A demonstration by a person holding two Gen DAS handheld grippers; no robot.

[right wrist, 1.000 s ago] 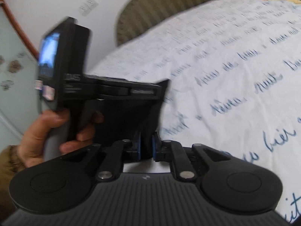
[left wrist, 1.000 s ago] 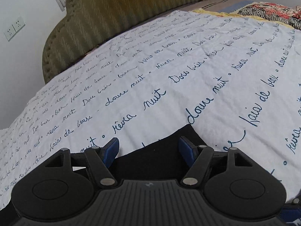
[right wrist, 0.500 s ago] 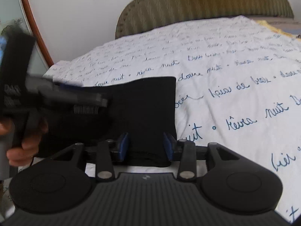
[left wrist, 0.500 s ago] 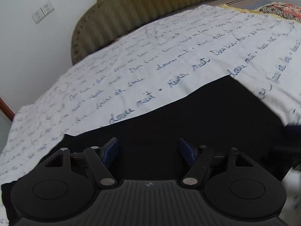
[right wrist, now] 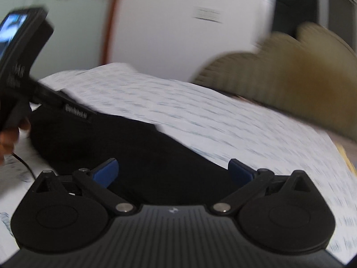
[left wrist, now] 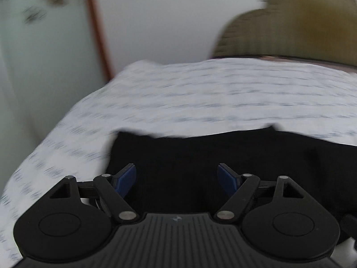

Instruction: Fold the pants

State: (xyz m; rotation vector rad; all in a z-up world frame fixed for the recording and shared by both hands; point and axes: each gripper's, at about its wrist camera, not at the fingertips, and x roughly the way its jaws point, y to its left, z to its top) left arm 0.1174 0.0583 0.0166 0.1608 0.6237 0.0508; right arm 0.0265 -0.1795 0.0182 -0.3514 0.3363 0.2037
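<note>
The black pants [left wrist: 223, 160] are lying flat on the bed's white sheet [left wrist: 223, 93] with its blue script, near the sheet's near edge; both views are blurring; the left gripper [left wrist: 176, 179] is hanging over the pants with its blue fingers [left wrist: 125, 179] spread and its jaws opening, nothing pinched between them, dark cloth only lying below the gap; the right gripper [right wrist: 173, 173] is hovering over the same cloth [right wrist: 125, 151], its jaws opening to a wide spread, its fingers [right wrist: 106, 172] pressing on nothing; in the right view a hand [right wrist: 7, 138] is gripping the left gripper's handle at the left edge; an olive headboard [left wrist: 290, 26] is standing behind the bed against a white wall [left wrist: 156, 22].
</note>
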